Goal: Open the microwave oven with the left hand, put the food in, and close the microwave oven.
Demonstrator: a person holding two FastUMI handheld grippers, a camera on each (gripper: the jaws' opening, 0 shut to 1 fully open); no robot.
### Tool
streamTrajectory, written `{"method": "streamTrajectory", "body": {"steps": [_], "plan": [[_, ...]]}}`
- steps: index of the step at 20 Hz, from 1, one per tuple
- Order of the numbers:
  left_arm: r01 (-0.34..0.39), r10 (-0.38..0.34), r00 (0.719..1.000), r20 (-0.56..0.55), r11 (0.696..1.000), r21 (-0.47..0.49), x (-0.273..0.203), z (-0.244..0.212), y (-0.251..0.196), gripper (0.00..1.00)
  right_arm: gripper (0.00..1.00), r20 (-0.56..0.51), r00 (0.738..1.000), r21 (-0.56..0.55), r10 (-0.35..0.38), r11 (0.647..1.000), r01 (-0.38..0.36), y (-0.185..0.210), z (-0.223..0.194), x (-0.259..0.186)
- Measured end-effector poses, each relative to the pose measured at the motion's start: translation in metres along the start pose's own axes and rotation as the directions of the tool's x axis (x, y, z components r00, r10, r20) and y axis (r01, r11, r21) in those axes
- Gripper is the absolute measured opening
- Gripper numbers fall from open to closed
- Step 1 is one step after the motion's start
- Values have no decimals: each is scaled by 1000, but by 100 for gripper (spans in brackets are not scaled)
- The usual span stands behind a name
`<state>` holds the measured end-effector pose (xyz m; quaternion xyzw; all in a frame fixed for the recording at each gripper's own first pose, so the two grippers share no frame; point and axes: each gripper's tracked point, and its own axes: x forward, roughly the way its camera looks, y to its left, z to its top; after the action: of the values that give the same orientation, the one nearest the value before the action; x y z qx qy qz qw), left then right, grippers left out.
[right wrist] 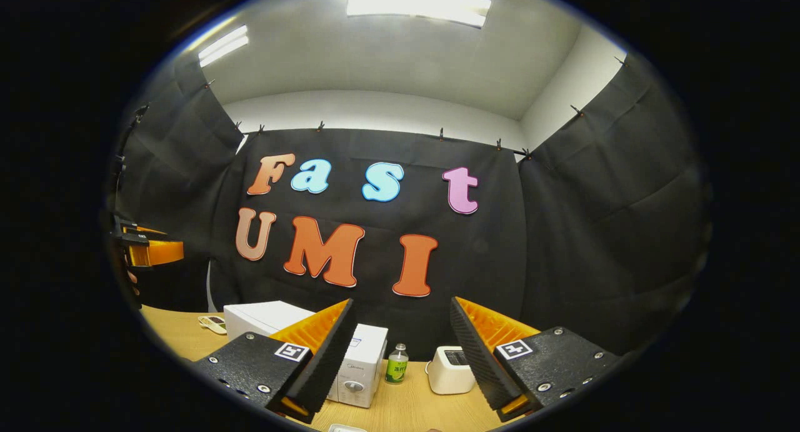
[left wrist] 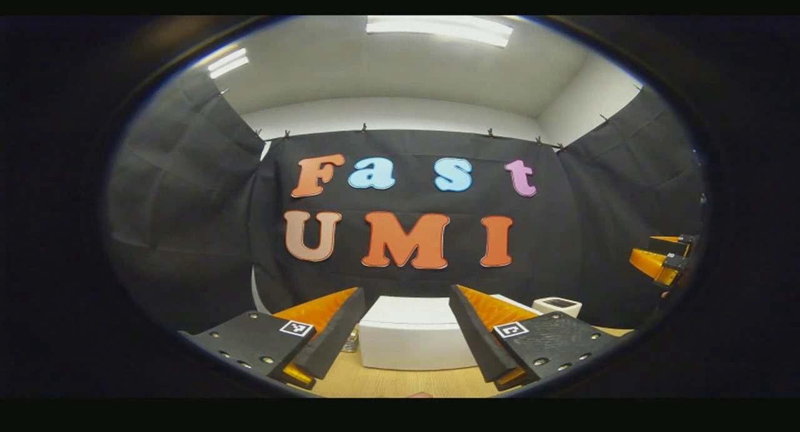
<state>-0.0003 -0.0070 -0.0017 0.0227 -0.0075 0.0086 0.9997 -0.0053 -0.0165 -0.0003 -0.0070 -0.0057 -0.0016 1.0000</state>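
closed microwave (right wrist: 350, 351) sits beside a bottle (right wrist: 396, 363) and toaster (right wrist: 451, 369).

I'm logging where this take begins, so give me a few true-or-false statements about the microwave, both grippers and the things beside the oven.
1. The microwave stands with its door closed. True.
2. The left gripper is clamped on the door. False: its fingers are spread, holding nothing.
3. A green-labelled bottle stands between the microwave and the toaster. True.
4. The right gripper carries the food. False: it is open and empty.
5. The bottle lies on its side on the table. False: it stands upright.
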Motion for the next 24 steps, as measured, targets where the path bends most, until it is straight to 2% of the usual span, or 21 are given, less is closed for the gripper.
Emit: {"method": "streamTrajectory", "body": {"steps": [2,3,10,13,14,15,20,24], "plan": [[-1,1,1000,1,1000,4,0,-3,-2,92,93,3,1000,-5,-2,1000,2,-2,0,-2],[-2,2,1000,2,1000,5,1,-4,-3,88,93,3,1000,-4,-3,1000,3,-2,-1,-2],[33,-33,999,-21,999,-9,4,-29,-28,88,93,-18,1000,-18,-20,1000,20,-13,-18,-12],[85,-86,996,-25,996,-30,7,-43,-53,88,93,-41,999,4,-26,1000,26,-20,-33,-19],[105,-106,994,-29,994,-34,8,-49,-62,92,93,-51,998,11,-28,1000,28,-23,-39,-22],[122,-123,992,-29,992,-36,9,-53,-69,88,93,-60,998,16,-29,999,30,-27,-46,-25],[188,-192,980,-49,979,-76,16,-83,-108,88,93,-118,992,26,-39,999,42,-41,-81,-40],[215,-220,972,-82,975,-60,22,-112,-132,88,93,-154,988,52,-18,998,27,-44,-105,-51]]}}
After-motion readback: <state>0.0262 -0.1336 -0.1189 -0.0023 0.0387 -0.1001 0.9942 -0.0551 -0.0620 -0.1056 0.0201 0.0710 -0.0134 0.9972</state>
